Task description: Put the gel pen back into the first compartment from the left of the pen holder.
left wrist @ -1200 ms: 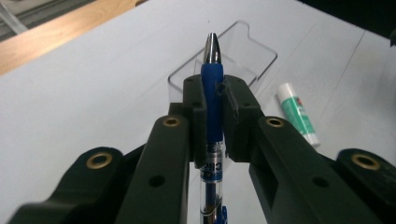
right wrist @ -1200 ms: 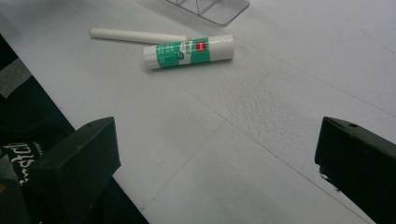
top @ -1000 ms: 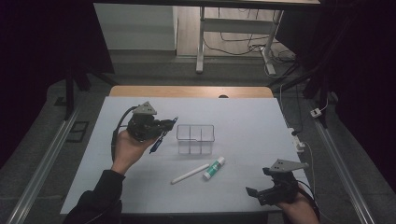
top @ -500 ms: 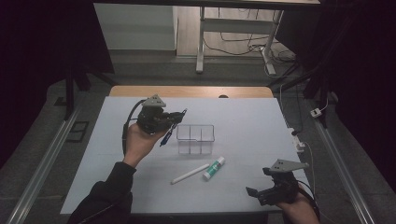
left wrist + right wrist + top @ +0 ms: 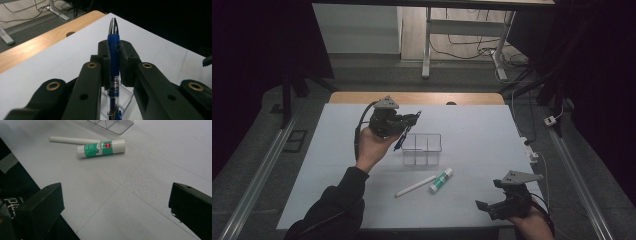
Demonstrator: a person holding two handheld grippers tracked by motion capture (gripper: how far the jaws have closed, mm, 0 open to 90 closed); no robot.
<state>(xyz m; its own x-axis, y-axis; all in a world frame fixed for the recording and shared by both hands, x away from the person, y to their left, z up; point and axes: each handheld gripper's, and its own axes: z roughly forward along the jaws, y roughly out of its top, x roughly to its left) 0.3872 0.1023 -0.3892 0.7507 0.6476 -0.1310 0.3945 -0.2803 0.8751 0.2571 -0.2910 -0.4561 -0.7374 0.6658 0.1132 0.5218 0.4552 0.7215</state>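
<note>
Left tongs (image 5: 409, 121) clenched on blue pen (image 5: 113, 53), raised beside clear organizer (image 5: 422, 148) for dropping in; right tongs (image 5: 116, 212) released, idle.

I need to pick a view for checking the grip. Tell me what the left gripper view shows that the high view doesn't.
Left gripper view: the pads pressing the blue pen, its silver tip upward and its clear, printed barrel. High view: the white stick, the glue stick, the right gripper, open. Both: pen, clear organizer, white table, left gripper.
</note>
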